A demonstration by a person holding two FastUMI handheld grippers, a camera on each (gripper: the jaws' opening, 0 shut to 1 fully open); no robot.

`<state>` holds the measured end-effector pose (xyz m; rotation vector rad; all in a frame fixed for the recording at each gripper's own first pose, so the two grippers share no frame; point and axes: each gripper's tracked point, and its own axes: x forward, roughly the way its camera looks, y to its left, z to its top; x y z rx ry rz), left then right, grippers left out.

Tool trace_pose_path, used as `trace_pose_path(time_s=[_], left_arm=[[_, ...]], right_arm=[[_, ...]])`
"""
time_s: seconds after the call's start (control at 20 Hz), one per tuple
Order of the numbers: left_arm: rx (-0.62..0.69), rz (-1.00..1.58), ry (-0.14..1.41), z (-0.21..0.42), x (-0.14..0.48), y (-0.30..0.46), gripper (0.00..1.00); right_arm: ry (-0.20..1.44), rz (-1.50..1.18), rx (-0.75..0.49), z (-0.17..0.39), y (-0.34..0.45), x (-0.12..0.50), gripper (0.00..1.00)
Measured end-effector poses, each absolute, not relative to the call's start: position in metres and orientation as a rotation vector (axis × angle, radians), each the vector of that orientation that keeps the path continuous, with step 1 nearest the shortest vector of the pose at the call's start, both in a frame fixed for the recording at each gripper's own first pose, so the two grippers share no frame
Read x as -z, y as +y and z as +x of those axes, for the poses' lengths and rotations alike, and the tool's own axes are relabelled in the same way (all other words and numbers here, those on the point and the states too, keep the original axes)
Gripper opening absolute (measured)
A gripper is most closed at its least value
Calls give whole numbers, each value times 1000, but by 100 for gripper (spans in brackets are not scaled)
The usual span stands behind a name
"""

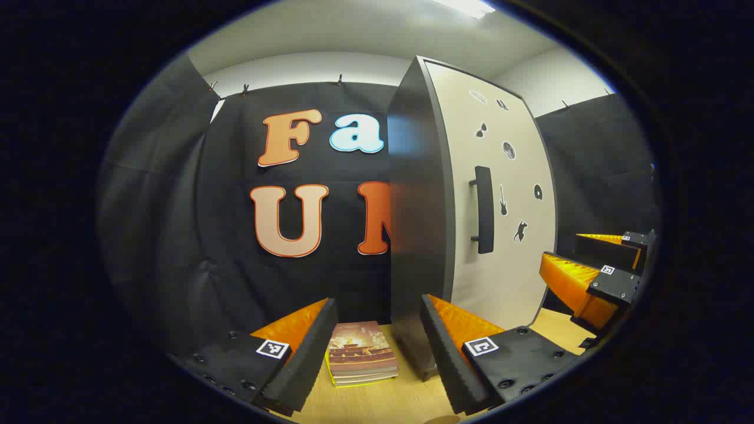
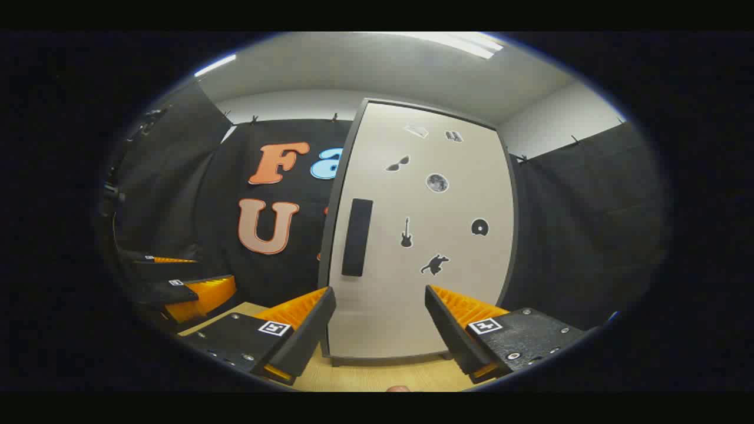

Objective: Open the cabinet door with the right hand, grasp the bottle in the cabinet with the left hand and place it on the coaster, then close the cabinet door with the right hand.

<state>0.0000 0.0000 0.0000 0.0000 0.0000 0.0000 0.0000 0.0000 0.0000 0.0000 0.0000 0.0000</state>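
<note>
Left gripper (image 1: 377, 347): low over the wooden table (image 1: 377, 406), fingers spread wide with nothing between them; seen from the right gripper view it sits off at the far left (image 2: 177, 288), also spread apart.
Book stack (image 1: 361, 353): a small pile of books lying flat on the table, straight ahead in the gap between the left gripper's fingers, just left of the cabinet's near corner.
Cabinet (image 1: 418, 206): a tall dark-sided box standing upright on the table, against the black cloth wall.
Cabinet door (image 2: 424, 235): pale front panel, shut flush with the cabinet body, dotted with small dark stickers (glasses, a moon, a guitar, a cat and others).
Door handle (image 2: 357, 237): a dark vertical bar near the door's left edge, about mid-height; nothing touches it.
Right gripper (image 2: 380, 330): facing the door squarely, below the handle and short of the panel, fingers wide open and holding nothing; in the left gripper view it shows at the right edge (image 1: 595, 271), beside the door.
Bottle: cannot tell where it is; the shut door hides the cabinet's inside.
</note>
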Motion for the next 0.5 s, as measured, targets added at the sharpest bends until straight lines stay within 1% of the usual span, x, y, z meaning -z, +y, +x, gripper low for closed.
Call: trace_pose_path(time_s=[0.2,0.5], left_arm=[[-39,-23,6,-6,0,-3,93],[-144,-1,8,-9,4,9,92]], right_arm=[[22,12,-60,1,3,5,94],[16,25,-133,10,5,6,94]])
